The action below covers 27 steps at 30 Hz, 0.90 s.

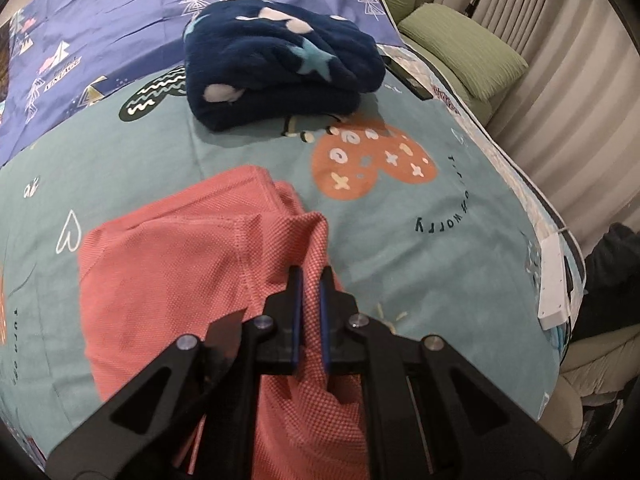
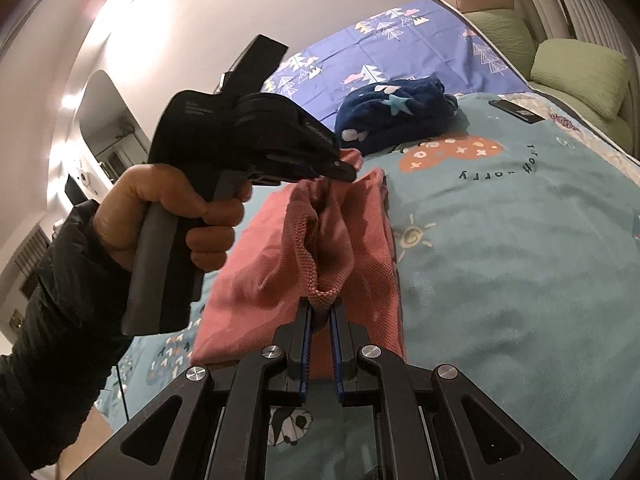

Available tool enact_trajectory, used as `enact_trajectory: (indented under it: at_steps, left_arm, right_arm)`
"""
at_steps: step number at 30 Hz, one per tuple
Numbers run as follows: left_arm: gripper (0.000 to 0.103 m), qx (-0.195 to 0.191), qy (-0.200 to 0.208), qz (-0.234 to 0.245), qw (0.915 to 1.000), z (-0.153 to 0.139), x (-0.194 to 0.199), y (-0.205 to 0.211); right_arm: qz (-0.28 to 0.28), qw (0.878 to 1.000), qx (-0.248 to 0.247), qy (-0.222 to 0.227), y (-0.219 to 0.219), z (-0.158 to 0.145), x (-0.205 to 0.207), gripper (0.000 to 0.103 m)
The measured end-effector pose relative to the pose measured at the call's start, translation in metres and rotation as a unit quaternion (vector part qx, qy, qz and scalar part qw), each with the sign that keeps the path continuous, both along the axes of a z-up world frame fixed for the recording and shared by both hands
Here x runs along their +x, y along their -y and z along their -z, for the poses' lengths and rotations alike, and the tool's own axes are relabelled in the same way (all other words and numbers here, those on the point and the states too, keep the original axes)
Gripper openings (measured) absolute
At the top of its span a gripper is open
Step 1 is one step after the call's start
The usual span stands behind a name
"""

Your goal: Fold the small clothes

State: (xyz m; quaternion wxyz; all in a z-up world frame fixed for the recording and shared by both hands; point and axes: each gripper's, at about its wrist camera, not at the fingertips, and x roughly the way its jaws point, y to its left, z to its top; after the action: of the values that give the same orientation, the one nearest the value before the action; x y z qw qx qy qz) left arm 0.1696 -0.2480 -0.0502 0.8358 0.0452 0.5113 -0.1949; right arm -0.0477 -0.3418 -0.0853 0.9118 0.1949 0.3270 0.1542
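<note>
A small coral-pink knit garment (image 1: 160,264) lies partly folded on the teal bedsheet (image 1: 440,272). My left gripper (image 1: 311,276) is shut on a raised fold of it at its right edge. In the right wrist view the same pink garment (image 2: 256,280) is lifted at two points. My right gripper (image 2: 321,306) is shut on a bunched hem at its near end. The left gripper (image 2: 344,170), held in a hand, pinches the far end.
A folded navy fleece garment with stars (image 1: 280,64) lies further back on the bed, also in the right wrist view (image 2: 396,116). A dark phone (image 2: 516,111) lies near the bed's right edge. Green cushions (image 1: 464,48) and curtains stand beyond. A white box (image 1: 554,280) sits at the bed edge.
</note>
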Motion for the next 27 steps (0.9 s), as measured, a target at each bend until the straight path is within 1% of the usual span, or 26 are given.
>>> enact_trajectory:
  at_steps: [6, 12, 17, 18, 21, 24, 26, 27]
  left_arm:
    - [0.008, -0.007, -0.007, -0.005, 0.9999, 0.001, 0.002, 0.004]
    - [0.008, -0.016, -0.007, 0.015, 0.9997, 0.0, -0.007, 0.015]
    - [0.008, -0.002, 0.0, 0.029, 0.9996, 0.005, -0.012, 0.025]
    - [0.008, -0.006, -0.001, 0.031, 0.9995, 0.007, -0.012, 0.026]
    - [0.009, -0.037, -0.007, 0.045, 0.9982, 0.006, -0.015, 0.026]
    - [0.009, -0.048, 0.002, 0.057, 0.9972, 0.0, -0.019, 0.031]
    - [0.012, -0.053, 0.009, 0.065, 0.9964, -0.005, -0.023, 0.033]
    - [0.016, -0.056, 0.014, 0.067, 0.9961, -0.009, -0.025, 0.032]
  right_arm:
    - [0.009, 1.0, -0.001, 0.009, 0.002, -0.006, -0.006, 0.008]
    - [0.011, 1.0, -0.004, 0.023, 0.003, -0.018, -0.014, 0.008]
    - [0.018, 1.0, -0.012, 0.014, 0.003, -0.016, -0.015, 0.008]
    - [0.019, 1.0, -0.013, 0.008, 0.003, -0.013, -0.014, 0.008]
    - [0.023, 1.0, -0.009, -0.01, 0.006, -0.006, -0.013, 0.008]
    - [0.025, 0.999, -0.011, -0.018, 0.007, -0.003, -0.014, 0.008]
    - [0.025, 0.999, -0.014, -0.021, 0.007, -0.002, -0.016, 0.008]
    - [0.026, 0.999, -0.015, -0.023, 0.006, -0.001, -0.016, 0.008]
